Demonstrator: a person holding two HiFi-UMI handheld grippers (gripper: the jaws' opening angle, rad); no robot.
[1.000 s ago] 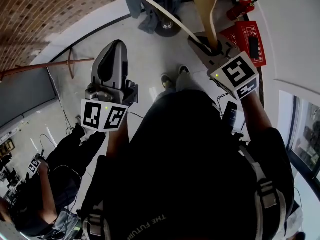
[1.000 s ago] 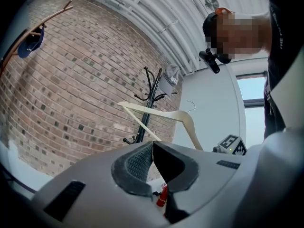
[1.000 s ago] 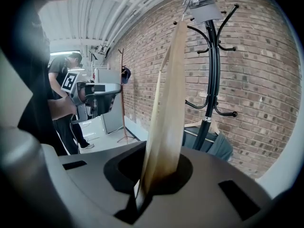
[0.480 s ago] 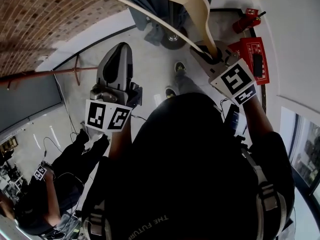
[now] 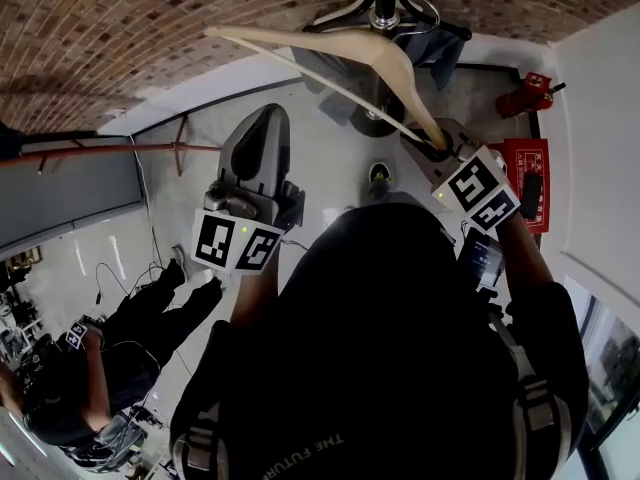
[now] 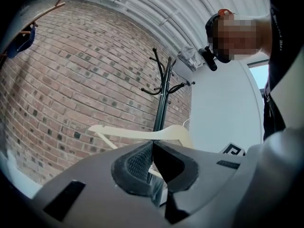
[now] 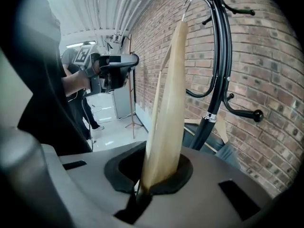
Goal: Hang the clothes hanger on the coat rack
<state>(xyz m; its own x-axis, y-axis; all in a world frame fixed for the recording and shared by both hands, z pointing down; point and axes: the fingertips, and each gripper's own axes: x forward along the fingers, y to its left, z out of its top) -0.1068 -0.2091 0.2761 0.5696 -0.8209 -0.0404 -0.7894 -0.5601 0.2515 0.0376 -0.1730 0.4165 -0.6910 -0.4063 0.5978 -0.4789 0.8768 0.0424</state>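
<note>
Beside the black coat rack (image 7: 221,56), my right gripper (image 7: 147,184) clamps the pale wooden hanger (image 7: 168,103) (left gripper (image 6: 153,167) closed, empty); next, raise and hang it.

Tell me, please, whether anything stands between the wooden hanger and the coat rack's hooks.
Nothing visible does. The hanger, held in the right claw, has its wire hook up beside the top hooks of the coat rack, with open air between them; a garment hangs lower down.
</note>
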